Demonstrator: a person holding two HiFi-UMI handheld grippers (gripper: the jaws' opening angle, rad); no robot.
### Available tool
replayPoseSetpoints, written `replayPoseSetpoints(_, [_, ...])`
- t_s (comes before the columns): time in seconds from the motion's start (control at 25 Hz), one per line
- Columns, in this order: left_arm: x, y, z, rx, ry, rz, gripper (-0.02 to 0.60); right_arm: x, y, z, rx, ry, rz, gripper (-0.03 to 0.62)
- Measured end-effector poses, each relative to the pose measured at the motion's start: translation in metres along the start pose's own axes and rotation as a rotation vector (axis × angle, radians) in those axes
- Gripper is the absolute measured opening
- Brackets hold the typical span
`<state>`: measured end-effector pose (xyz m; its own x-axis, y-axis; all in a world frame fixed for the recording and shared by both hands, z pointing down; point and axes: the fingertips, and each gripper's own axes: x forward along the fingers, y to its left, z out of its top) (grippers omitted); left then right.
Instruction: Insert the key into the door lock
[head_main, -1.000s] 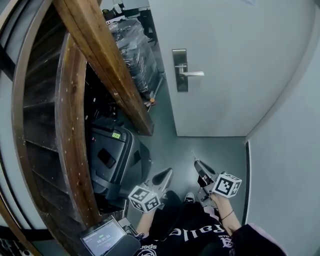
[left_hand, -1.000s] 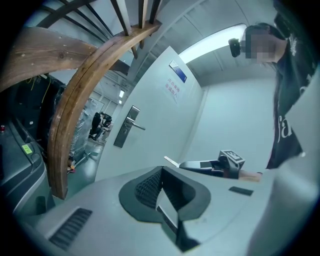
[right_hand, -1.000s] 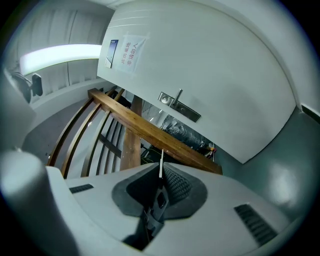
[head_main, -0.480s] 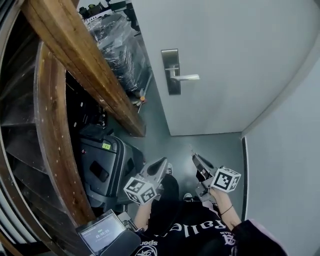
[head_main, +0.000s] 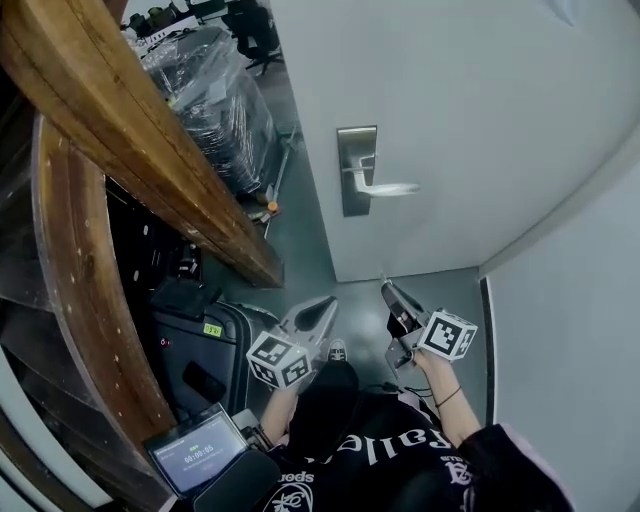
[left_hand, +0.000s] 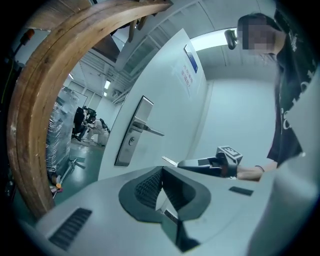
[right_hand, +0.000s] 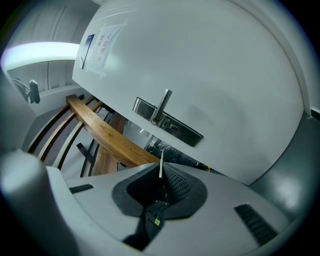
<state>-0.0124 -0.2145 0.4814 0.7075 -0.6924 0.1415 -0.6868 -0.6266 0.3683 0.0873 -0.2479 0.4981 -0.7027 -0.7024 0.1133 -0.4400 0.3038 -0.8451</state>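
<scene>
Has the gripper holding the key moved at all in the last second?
Yes. The right gripper, shut on the key, has come closer to the bottom of the door.

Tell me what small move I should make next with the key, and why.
Probably carry the right gripper forward toward the lock plate, with the key tip aimed at the keyhole. The jaws are shut on the key and its blade sticks out ahead, ready to go in, but it hangs well short of the door.
</scene>
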Motion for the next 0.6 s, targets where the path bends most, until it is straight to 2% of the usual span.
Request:
replayPoseSetpoints(0.32, [0.02, 0.053, 0.023, 0.005, 0.018, -0.053, 0.005, 0.082, -0.009, 0.049, 0.097, -0.132, 0.025, 0.037])
replayPoseSetpoints(0.44, [0.024, 0.068, 0.027, -0.002, 0.026, -0.062, 0.005, 0.102, -0.02, 0.062, 0.167, -0.171, -0.004, 0.037])
replayPoseSetpoints(0.6, [0.031, 0.085, 0.025, -0.019, 0.039, -0.076, 0.005, 0.129, -0.031, 0.073, 0.206, -0.199, -0.02, 0.037])
